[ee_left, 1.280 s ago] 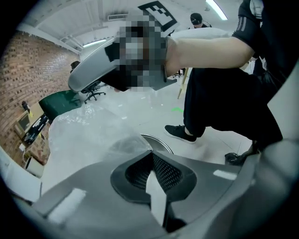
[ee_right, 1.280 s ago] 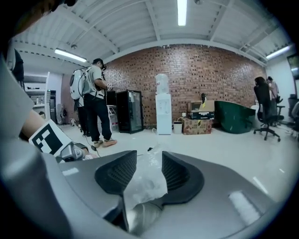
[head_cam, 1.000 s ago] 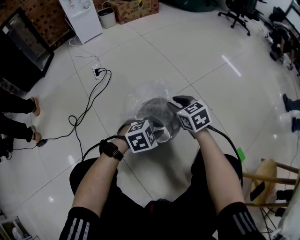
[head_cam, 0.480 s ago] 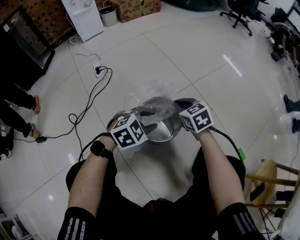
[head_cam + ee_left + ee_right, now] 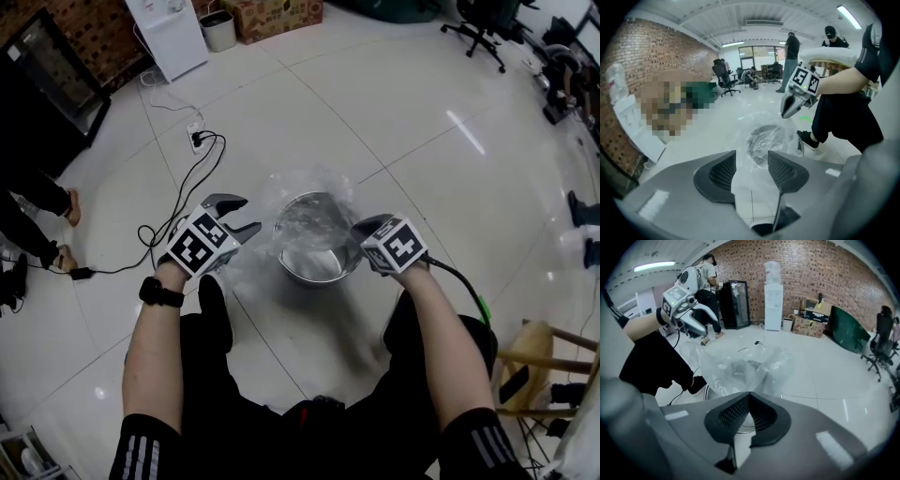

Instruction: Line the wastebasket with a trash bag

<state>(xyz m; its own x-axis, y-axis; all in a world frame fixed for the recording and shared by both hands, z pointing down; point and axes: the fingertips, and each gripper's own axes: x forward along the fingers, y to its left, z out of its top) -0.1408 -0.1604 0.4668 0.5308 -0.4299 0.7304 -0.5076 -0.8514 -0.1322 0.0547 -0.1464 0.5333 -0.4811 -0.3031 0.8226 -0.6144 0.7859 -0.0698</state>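
White shiny floor [image 5: 441, 178] spreads all round. A black cable [image 5: 183, 211] snakes over it, and a water cooler [image 5: 167, 33] stands by the brick wall [image 5: 89, 42]. A person dressed in black holds a gripper in each hand. Between the two grippers stands a round metal bin [image 5: 323, 279], upright on the floor. A clear bag [image 5: 307, 183] lies loose over the bin's mouth. It is puffed up past the far rim and sags down inside. The right gripper [image 5: 360, 228] is at the bin's right rim. Its jaws are pressed together at the tips, and the bag's edge is pinched there. The left gripper [image 5: 239, 214] is off to the left of the bin and does not touch it. Its jaws stand a little apart. Thin bag film runs through the gap between them and is not squeezed. More film stretches from the bin toward that gripper.
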